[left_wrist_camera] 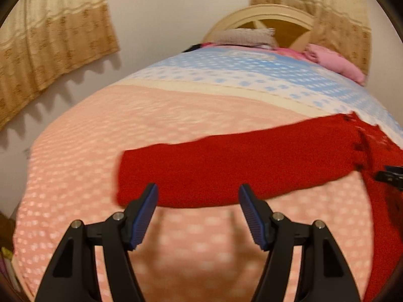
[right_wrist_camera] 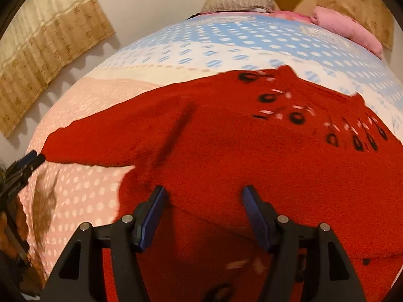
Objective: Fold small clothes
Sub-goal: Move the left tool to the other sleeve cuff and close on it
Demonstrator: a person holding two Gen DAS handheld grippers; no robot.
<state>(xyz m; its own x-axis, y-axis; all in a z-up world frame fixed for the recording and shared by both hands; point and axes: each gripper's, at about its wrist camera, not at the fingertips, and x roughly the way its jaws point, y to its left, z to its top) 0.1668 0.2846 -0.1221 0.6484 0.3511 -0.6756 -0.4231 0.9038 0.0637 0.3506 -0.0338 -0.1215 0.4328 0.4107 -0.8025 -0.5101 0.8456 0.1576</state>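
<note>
A red knitted sweater (right_wrist_camera: 226, 146) with black ring decorations near the collar lies spread on the bed. Its sleeve (left_wrist_camera: 226, 168) stretches out to the left across the pink part of the bedspread. My left gripper (left_wrist_camera: 197, 193) is open and empty, just above the near edge of the sleeve close to the cuff. My right gripper (right_wrist_camera: 204, 196) is open and empty over the sweater's body. The left gripper also shows at the left edge of the right wrist view (right_wrist_camera: 24, 166), by the cuff; the right gripper shows at the right edge of the left wrist view (left_wrist_camera: 390, 176).
The bed (left_wrist_camera: 126, 130) has a pink and blue dotted bedspread. At its head are a pink pillow (right_wrist_camera: 347, 30), a grey folded cloth (right_wrist_camera: 241, 2) and a cream headboard (left_wrist_camera: 264, 15). Beige curtains (left_wrist_camera: 50, 45) hang on the wall at left and right.
</note>
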